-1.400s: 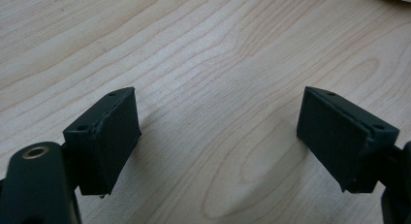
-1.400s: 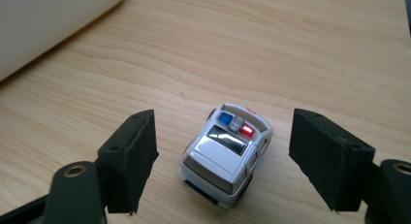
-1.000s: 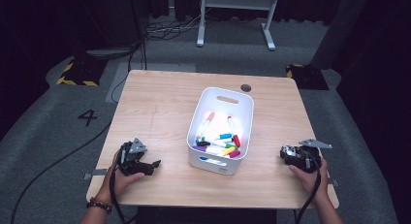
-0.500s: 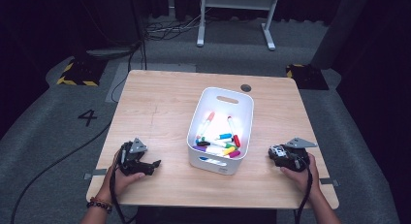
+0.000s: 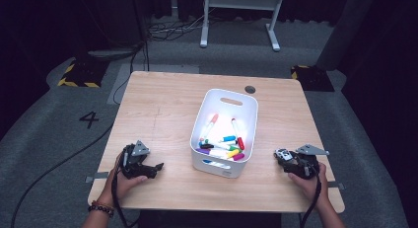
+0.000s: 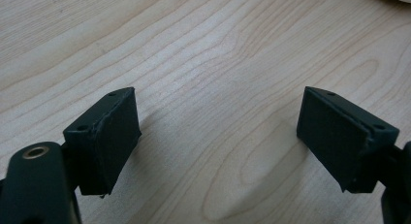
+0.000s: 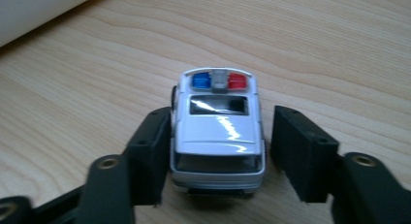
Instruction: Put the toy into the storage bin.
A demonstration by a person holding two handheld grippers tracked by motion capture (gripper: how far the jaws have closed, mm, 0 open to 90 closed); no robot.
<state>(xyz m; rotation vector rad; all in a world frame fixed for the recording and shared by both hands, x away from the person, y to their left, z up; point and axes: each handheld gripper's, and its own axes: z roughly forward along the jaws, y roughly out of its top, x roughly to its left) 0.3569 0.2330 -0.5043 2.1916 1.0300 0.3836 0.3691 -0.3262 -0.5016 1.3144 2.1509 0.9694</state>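
Note:
A small white toy police car (image 7: pixel 218 132) with blue and red roof lights stands on the wooden table (image 5: pixel 162 109), to the right of the bin. My right gripper (image 7: pixel 225 120) straddles it from behind. Its jaws have just been closing, with the car between them. The left pad touches the car's side and a narrow gap remains at the right pad. In the high view, the car (image 5: pixel 282 154) sits at the tips of the right gripper (image 5: pixel 286 158). My left gripper (image 6: pixel 218 117) rests wide open on bare wood, and it lies near the front left of the table (image 5: pixel 154 167).
A white plastic bin (image 5: pixel 217 166) with a handle slot stands in the middle of the table and holds several coloured markers (image 5: pixel 222 144). A dark round grommet (image 5: pixel 250 89) lies behind it. Cables trail from both grippers over the front edge.
The right hand has edged slightly left toward the bin. The left hand has stayed where it was.

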